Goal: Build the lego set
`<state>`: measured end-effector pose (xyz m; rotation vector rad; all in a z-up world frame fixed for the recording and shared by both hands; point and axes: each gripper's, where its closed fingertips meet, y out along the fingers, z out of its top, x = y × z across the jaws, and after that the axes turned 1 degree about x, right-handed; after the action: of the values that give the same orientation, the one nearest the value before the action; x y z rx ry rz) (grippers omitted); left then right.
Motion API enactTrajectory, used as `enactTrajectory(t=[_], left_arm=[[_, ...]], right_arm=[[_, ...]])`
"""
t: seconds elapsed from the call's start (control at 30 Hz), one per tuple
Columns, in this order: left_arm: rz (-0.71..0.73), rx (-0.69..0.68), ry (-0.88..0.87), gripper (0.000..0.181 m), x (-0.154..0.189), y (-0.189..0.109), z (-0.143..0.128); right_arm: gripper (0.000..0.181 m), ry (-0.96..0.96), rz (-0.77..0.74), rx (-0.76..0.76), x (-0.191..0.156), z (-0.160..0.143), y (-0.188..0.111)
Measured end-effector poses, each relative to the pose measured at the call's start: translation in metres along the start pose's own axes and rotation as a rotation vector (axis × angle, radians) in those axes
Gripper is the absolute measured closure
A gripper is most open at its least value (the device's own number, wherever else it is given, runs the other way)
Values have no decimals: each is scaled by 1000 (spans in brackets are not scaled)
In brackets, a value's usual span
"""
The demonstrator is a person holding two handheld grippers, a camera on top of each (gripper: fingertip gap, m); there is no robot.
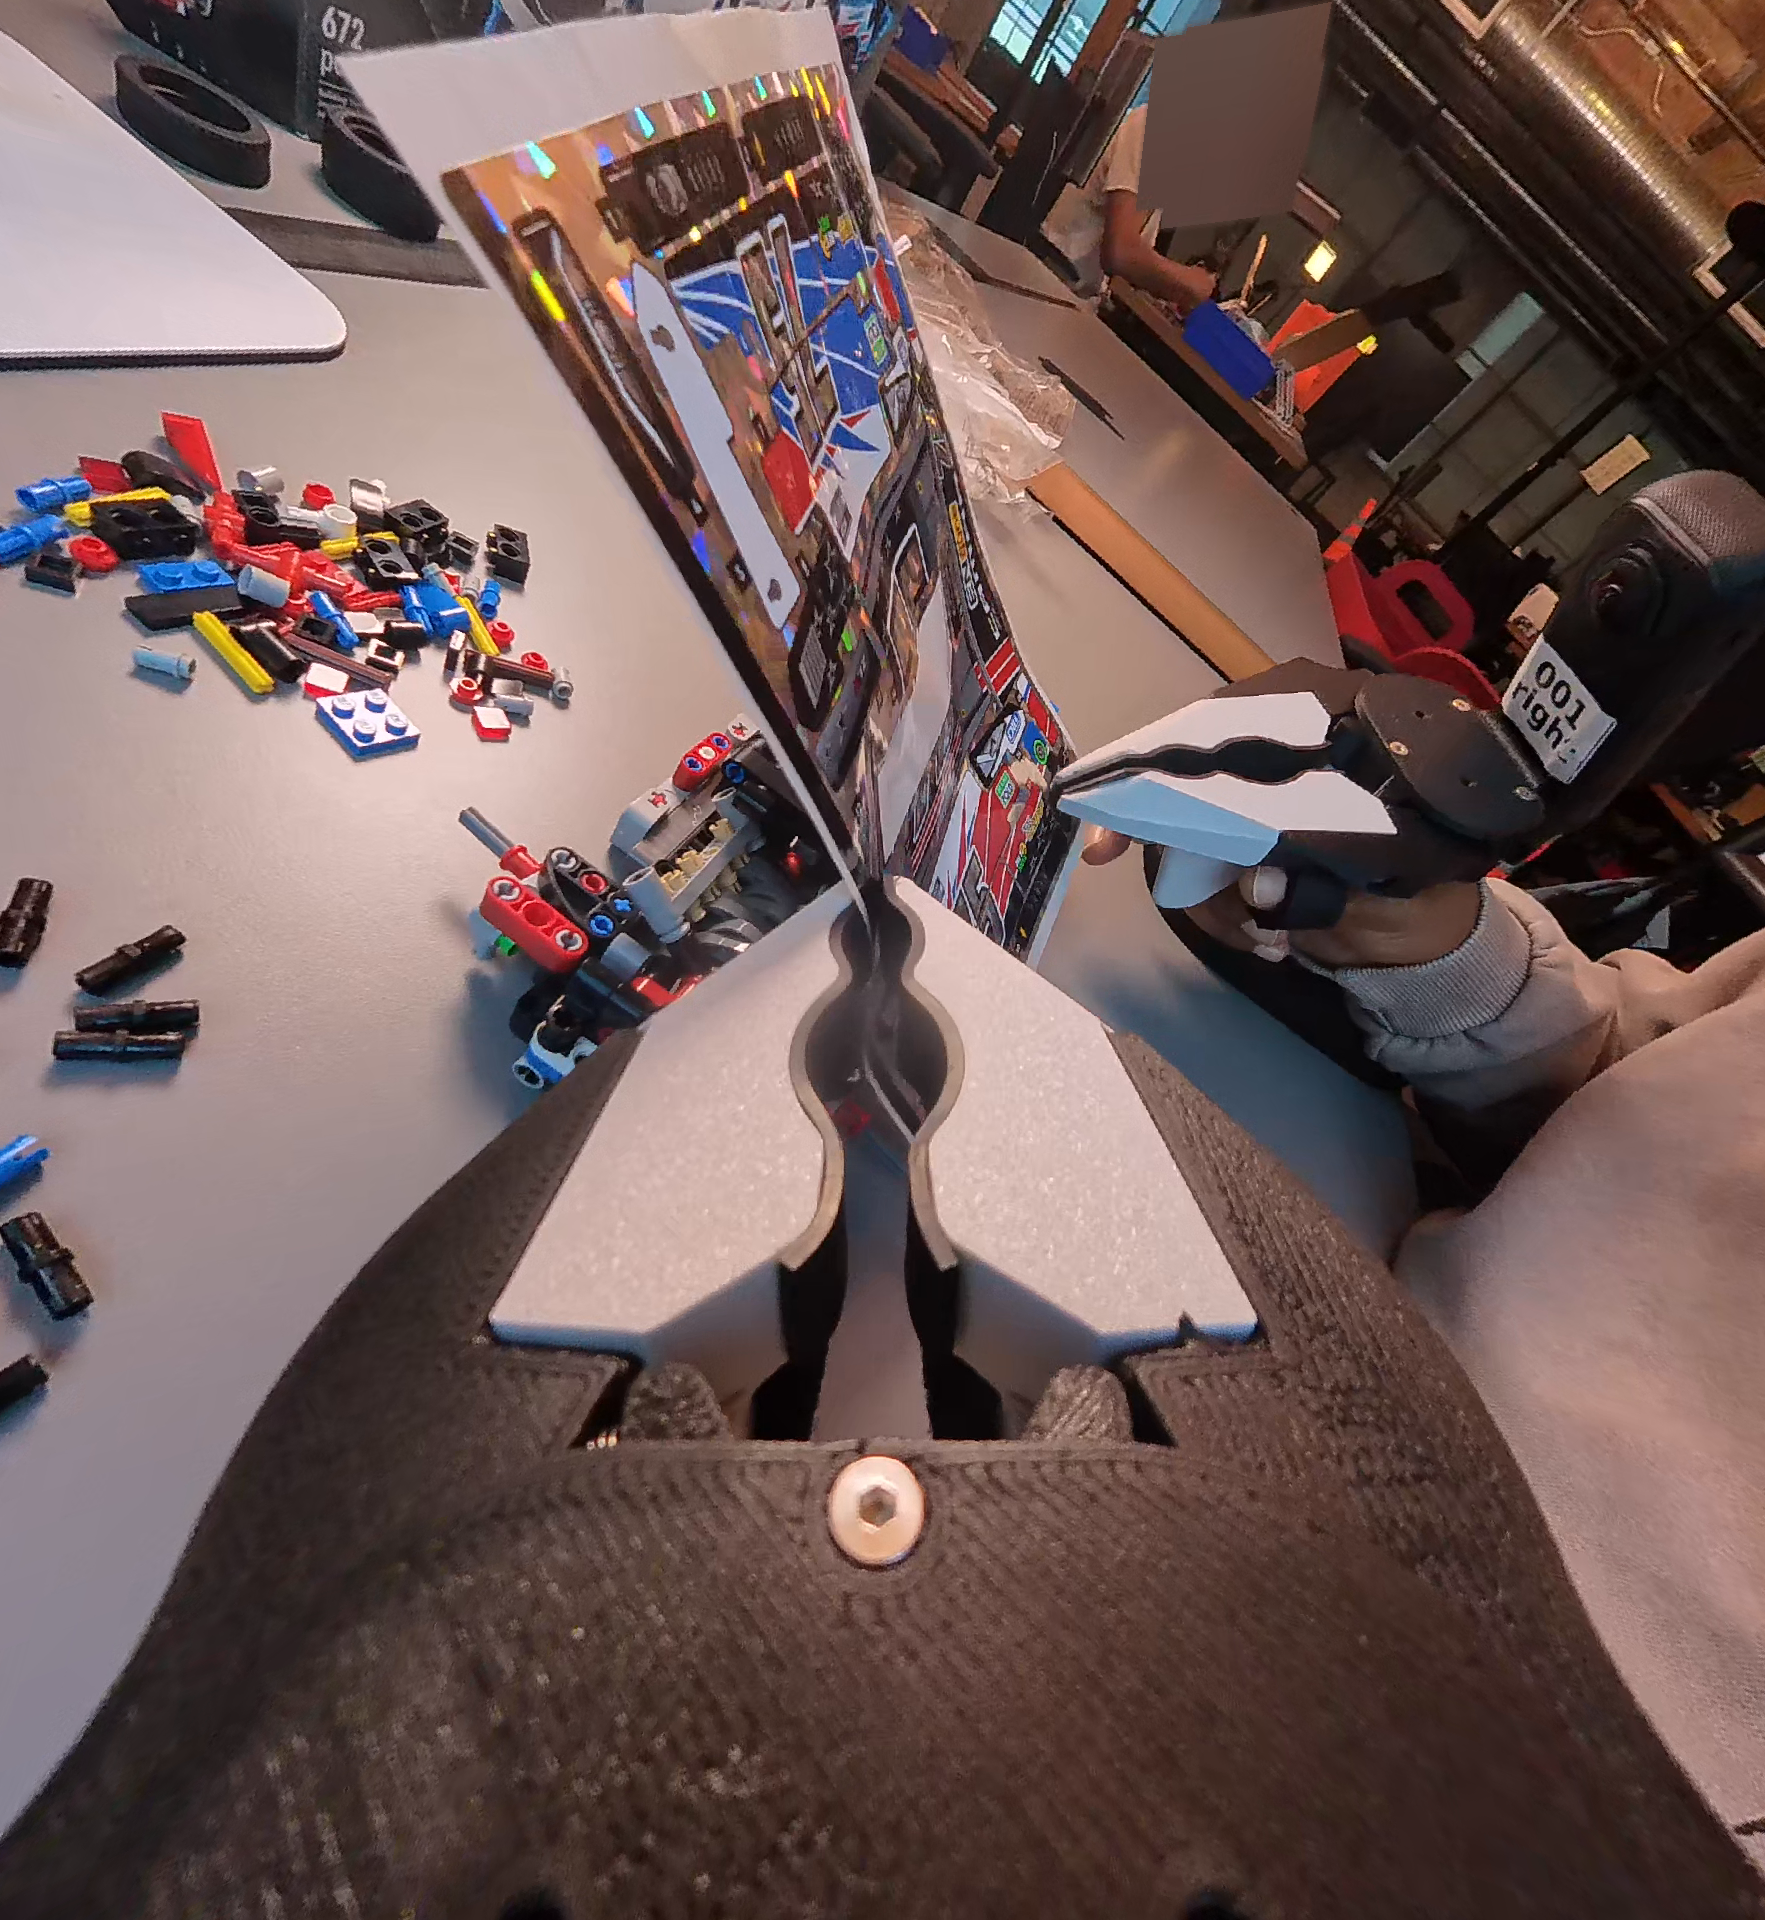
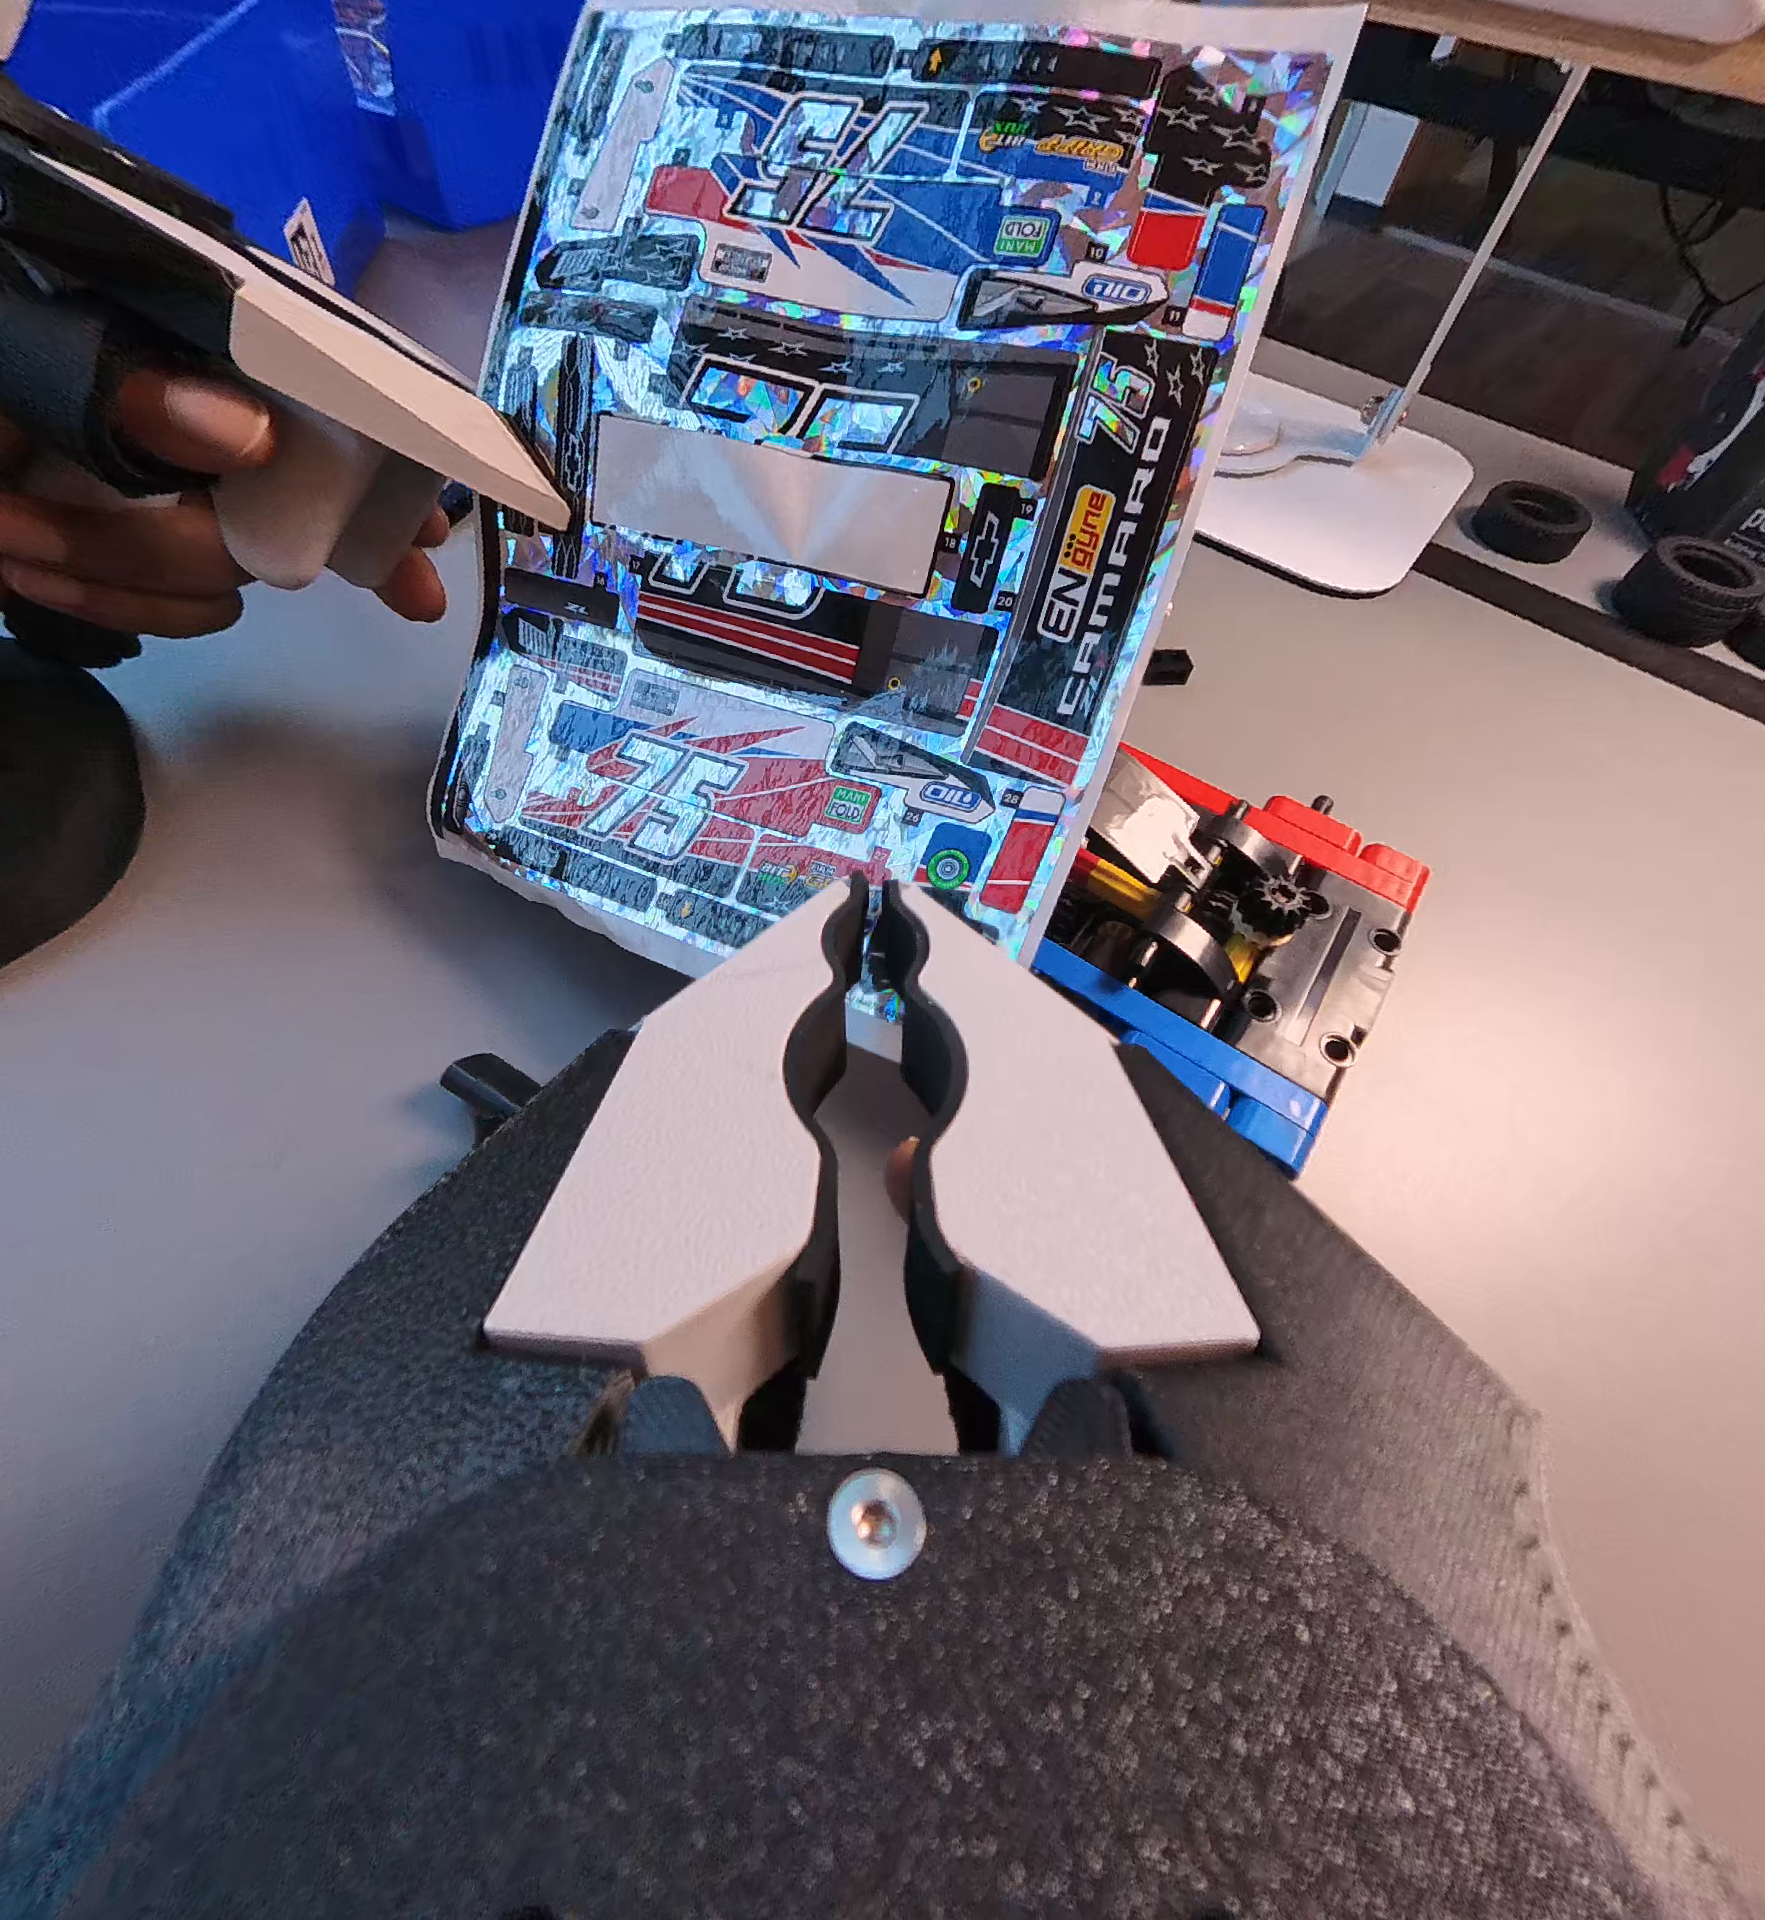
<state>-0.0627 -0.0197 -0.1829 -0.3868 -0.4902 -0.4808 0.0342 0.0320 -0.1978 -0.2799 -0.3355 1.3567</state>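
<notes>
Sticker sheet is pinched upright by both closed claws, left claw and right claw; tearing or creasing is risked if pulled apart.

Upright sticker sheet between tools

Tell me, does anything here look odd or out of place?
One thing: the sticker sheet has a blank silver rectangle mid-sheet where a sticker seems already peeled off. Both grippers pinch the sheet upright above the table.
</notes>
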Motion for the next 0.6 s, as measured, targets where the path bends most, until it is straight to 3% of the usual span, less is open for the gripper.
enactTrajectory(t=[0.47,0.6], left_arm=[[-6,2,6,181,2,0,1],[-74,38,50,181,14,-2,7]], right_arm=[[180,-16,-42,15,13,10,4],[170,-13,-44,32,21,15,1]])
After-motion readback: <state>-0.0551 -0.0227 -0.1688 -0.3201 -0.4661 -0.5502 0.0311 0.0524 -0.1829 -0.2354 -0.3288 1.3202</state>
